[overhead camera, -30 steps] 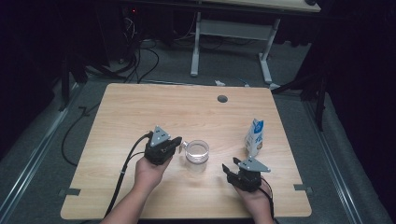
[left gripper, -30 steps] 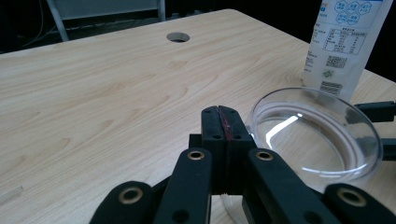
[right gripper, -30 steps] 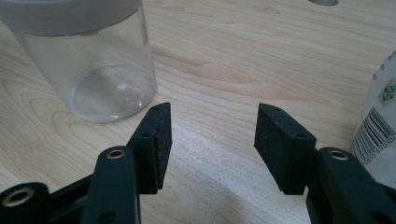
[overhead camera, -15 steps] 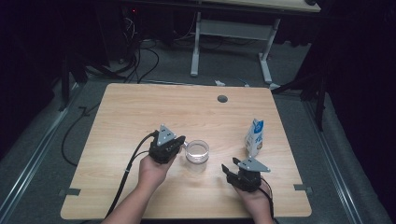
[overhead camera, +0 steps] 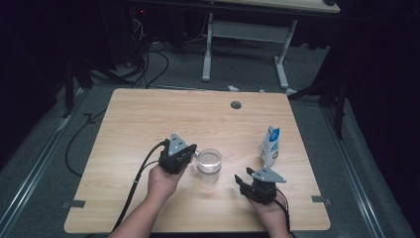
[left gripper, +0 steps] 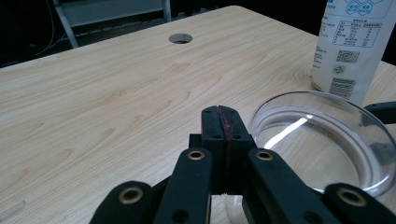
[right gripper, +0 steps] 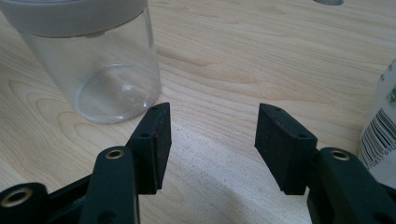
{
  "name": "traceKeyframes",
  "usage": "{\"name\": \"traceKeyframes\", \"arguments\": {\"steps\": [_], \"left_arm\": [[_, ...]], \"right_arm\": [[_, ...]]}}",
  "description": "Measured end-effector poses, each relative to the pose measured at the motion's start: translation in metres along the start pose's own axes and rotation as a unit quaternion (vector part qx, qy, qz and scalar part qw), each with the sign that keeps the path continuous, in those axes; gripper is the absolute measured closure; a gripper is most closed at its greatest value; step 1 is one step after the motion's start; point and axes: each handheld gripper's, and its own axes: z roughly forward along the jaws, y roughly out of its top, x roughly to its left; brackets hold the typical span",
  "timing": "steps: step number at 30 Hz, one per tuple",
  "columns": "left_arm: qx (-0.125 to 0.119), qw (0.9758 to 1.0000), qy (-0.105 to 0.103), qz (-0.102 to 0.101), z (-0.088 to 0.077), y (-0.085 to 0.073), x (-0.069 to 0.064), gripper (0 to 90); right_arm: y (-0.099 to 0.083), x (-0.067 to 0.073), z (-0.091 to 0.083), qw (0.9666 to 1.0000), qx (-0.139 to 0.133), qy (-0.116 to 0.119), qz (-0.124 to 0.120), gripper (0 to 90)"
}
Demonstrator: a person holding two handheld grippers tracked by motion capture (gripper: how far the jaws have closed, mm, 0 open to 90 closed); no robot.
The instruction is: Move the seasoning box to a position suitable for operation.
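A clear glass [overhead camera: 209,160] with a wide round rim stands near the table's middle. My left gripper [overhead camera: 192,151] is shut, its tips just left of the glass and nothing seen between them. In the left gripper view the jaws [left gripper: 222,122] press together beside the glass rim [left gripper: 322,100]. My right gripper [overhead camera: 246,177] rests at the front right and points toward the glass. Its jaws [right gripper: 212,122] stand open over bare wood, with the glass [right gripper: 95,60] ahead to the left. A white and blue carton [overhead camera: 270,145] stands upright behind the right gripper.
The light wooden table [overhead camera: 148,119] has a round cable hole [overhead camera: 236,104] near its far edge. In the left gripper view the carton [left gripper: 350,46] stands right behind the glass. A black cable [overhead camera: 136,186] trails from the left gripper over the front edge.
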Motion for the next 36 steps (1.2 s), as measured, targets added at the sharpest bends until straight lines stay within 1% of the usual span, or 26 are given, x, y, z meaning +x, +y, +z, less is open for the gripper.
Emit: {"name": "traceKeyframes", "arguments": {"steps": [14,16,17,19,20,22,26,29,31,32,33,34,36], "left_arm": [[-0.006,1.0000,0.001,-0.003,0.000,-0.002,0.000,90.0],[-0.007,1.0000,0.001,-0.003,-0.001,-0.002,-0.001,90.0],[-0.007,1.0000,0.001,-0.003,-0.001,-0.002,-0.001,90.0],[-0.007,1.0000,-0.003,-0.003,-0.001,-0.002,-0.001,90.0],[-0.007,1.0000,-0.005,-0.002,-0.001,-0.002,-0.001,90.0],[-0.008,1.0000,-0.001,0.002,-0.001,-0.003,-0.003,90.0],[-0.008,1.0000,0.000,0.002,-0.001,-0.003,-0.003,90.0],[-0.009,1.0000,0.002,0.003,-0.001,-0.003,-0.004,90.0],[-0.010,0.9999,0.003,0.003,-0.001,-0.003,-0.004,90.0],[-0.011,0.9999,0.003,0.003,-0.001,-0.003,-0.004,90.0],[-0.011,0.9999,0.003,0.003,-0.001,-0.004,-0.004,90.0],[-0.012,0.9999,0.004,0.003,-0.001,-0.004,-0.004,90.0],[-0.012,0.9999,0.004,0.001,-0.001,-0.004,-0.004,90.0]], "right_arm": [[0.001,0.002,0.001,1.0000,0.000,0.004,-0.002,46.6],[0.002,0.003,0.001,1.0000,-0.001,0.006,-0.002,47.1],[0.003,0.005,0.001,0.9999,-0.003,0.010,-0.005,47.7],[0.004,0.006,0.001,0.9999,-0.003,0.012,-0.006,47.8],[0.005,0.007,0.001,0.9999,-0.005,0.014,-0.009,48.2],[0.010,0.009,0.000,0.9996,-0.014,0.022,-0.005,49.3],[0.014,0.011,-0.001,0.9995,-0.022,0.023,-0.007,51.1],[0.018,0.014,-0.002,0.9991,-0.031,0.027,-0.005,53.0],[0.021,0.016,-0.002,0.9988,-0.038,0.030,-0.009,54.1],[0.024,0.018,-0.003,0.9983,-0.045,0.036,-0.007,55.7],[0.024,0.018,-0.003,0.9983,-0.045,0.036,-0.007,55.7],[0.026,0.020,-0.002,0.9980,-0.048,0.039,-0.009,60.4],[0.027,0.021,-0.002,0.9979,-0.049,0.042,-0.011,61.7]]}}
